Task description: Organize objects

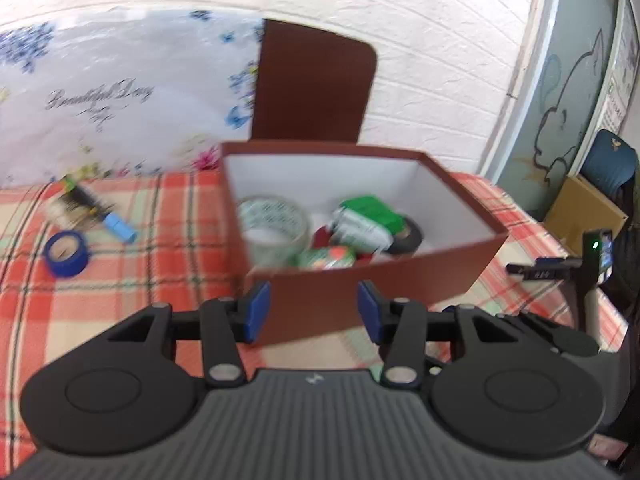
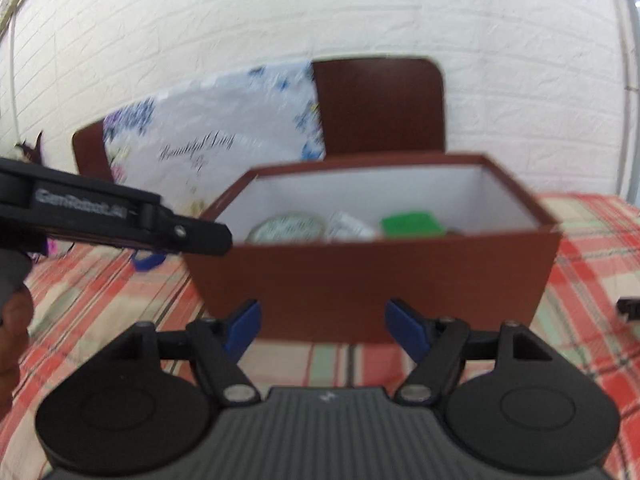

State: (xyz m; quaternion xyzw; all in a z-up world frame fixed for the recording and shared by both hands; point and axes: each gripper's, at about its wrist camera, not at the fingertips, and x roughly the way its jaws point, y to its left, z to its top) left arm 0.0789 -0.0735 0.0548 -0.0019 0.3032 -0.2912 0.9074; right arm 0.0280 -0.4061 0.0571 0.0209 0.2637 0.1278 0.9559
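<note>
A brown box (image 1: 360, 304) with a white inside stands on the checked tablecloth (image 1: 120, 300). It holds a clear tape roll (image 1: 274, 226), a green-and-white pack (image 1: 368, 220), a black tape roll (image 1: 408, 236) and a small green-and-red item (image 1: 326, 258). My left gripper (image 1: 314, 310) is open and empty, just in front of the box's near wall. A blue tape roll (image 1: 66, 254) and a blue-tipped tool (image 1: 96, 212) lie left of the box. My right gripper (image 2: 322, 326) is open and empty, facing the box (image 2: 372, 280).
A brown chair back (image 1: 316, 84) and a floral plastic bag (image 1: 120, 96) stand behind the table against a white brick wall. The left gripper's body (image 2: 120, 220) crosses the right wrist view at left. A cardboard box (image 1: 584, 208) and a blue chair (image 1: 608, 160) sit at right.
</note>
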